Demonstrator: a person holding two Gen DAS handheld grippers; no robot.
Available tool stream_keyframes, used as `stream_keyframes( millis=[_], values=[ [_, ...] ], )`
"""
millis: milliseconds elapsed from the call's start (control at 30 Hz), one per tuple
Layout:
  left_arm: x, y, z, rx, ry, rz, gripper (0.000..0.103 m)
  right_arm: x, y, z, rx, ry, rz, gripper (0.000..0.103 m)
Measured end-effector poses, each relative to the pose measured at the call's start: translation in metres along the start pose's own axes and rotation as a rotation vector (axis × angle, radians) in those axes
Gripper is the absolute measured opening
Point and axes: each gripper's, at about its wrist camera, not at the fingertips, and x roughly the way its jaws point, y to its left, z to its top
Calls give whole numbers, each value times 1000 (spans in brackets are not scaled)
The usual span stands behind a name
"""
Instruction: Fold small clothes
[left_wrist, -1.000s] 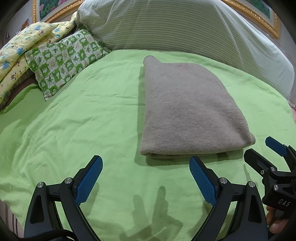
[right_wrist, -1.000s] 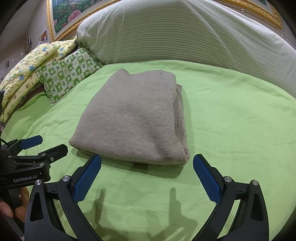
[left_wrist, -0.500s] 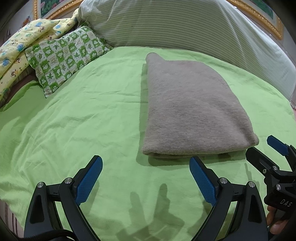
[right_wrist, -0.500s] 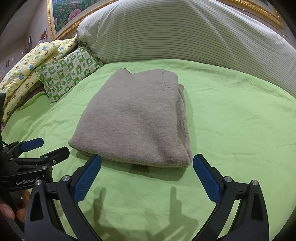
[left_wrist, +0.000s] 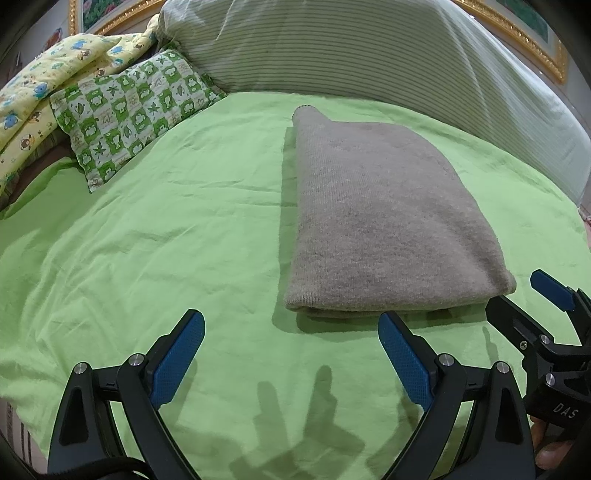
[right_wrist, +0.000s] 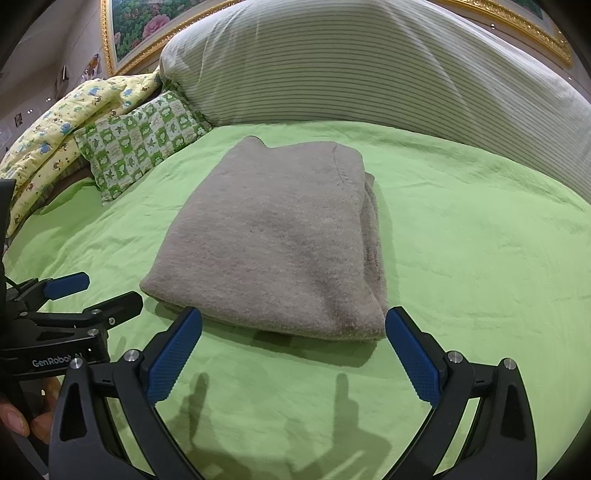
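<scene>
Holding both tools low over the green bed sheet (left_wrist: 155, 229), you face a grey garment (right_wrist: 273, 236) folded into a neat rectangle mid-bed. Left gripper (left_wrist: 291, 354) and right gripper (right_wrist: 293, 350) have jaws spread wide, grasping nothing. For another fold, pinch the near corners together, lifting evenly.

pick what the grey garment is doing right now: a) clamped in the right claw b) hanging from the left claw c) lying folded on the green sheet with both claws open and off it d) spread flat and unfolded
c: the grey garment lies folded on the green sheet, while the left claw and the right claw are both open short of its near edge, holding nothing.
</scene>
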Motion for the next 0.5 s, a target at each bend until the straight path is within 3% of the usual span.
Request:
stream_keyframes(
  millis=[500],
  values=[
    [0, 0, 3, 4, 2, 3, 96, 0, -5, 7, 9, -10, 7, 99]
  ],
)
